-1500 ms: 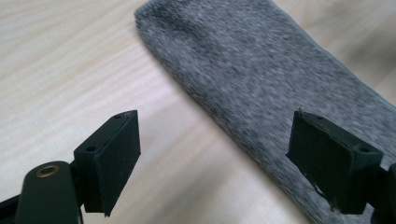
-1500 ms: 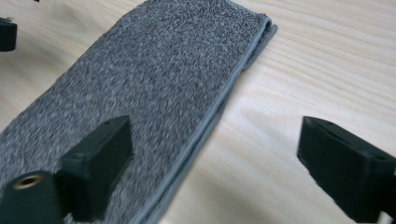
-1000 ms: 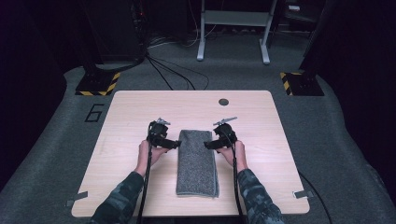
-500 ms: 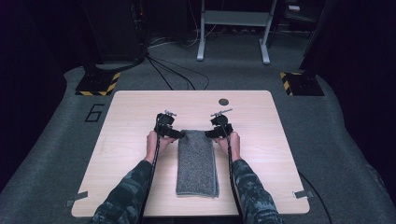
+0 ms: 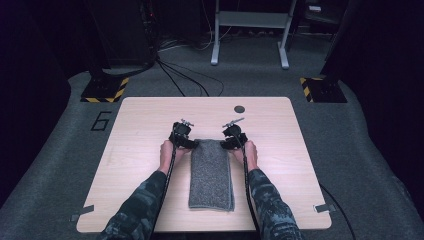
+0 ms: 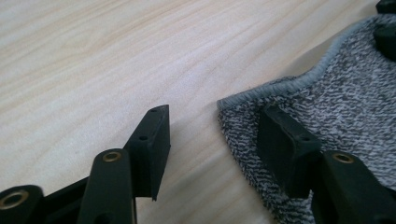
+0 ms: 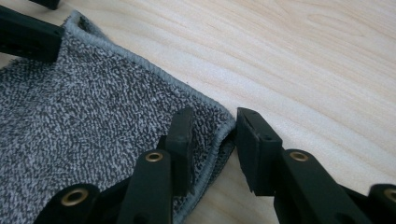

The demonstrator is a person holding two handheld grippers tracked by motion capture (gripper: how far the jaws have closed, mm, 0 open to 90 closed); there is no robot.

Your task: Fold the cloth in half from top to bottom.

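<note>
**Two grippers straddle the far corners of a folded grey towel**

A person seated at a pale wooden bench (image 5: 150, 150) reaches forward with both forearms, sleeves in a camouflage pattern, holding a gripper in each hand. A grey speckled towel (image 5: 211, 172), folded into a long narrow strip, lies near the middle of the bench with its long side running away from the person.

The left gripper (image 5: 186, 142) sits at the towel's far left corner. In the left gripper view its jaws are spread wide and released: one jaw rests over bare wood just beside the towel's edge, the other lies on top of the cloth, with the stitched corner (image 6: 224, 103) between them. Nothing is pinched.

The right gripper (image 5: 232, 141) sits at the far right corner. In the right gripper view its jaws are also apart, though closer together: one jaw presses on the towel's top surface, the other stands on the wood just off the hem, and the rounded corner (image 7: 223, 122) of the cloth rises slightly into the gap between them. The jaws bracket the corner without being clamped on it.

A small dark round disc (image 5: 239, 109) lies on the bench beyond the grippers, well apart from the towel. Black cables trail from both grippers back along the forearms. Yellow-and-black striped bases (image 5: 106, 91) stand on the grey floor behind the bench.
</note>
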